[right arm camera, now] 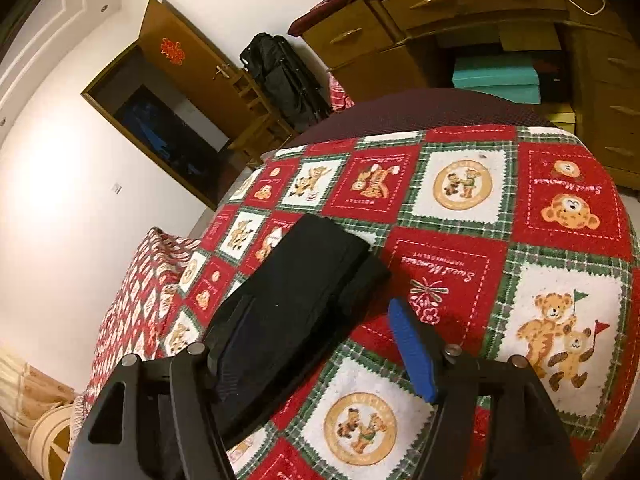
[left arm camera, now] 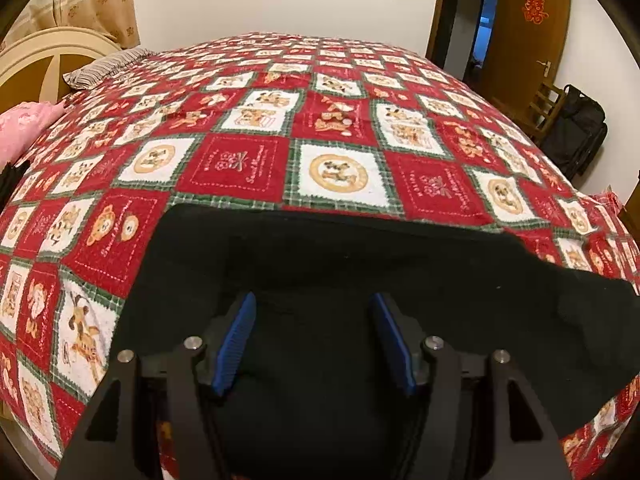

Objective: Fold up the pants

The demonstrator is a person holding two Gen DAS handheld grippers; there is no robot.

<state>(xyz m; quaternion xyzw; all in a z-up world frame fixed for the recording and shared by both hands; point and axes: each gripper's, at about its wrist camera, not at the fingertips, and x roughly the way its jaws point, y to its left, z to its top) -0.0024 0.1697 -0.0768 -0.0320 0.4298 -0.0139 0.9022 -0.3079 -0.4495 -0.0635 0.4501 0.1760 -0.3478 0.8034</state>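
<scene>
The black pants lie on the red patchwork bedspread. In the left wrist view they fill the lower frame. My left gripper is open right above the black cloth, blue pads apart, nothing between them. In the right wrist view the pants show as a folded, layered stack, long and narrow. My right gripper is open at its near end. Its left finger is dark and lies against the cloth. Its blue right pad is over the bedspread.
A striped pillow and a pink pillow lie by the cream headboard at the far left. A wooden desk, black bag and open door stand beyond the bed's foot.
</scene>
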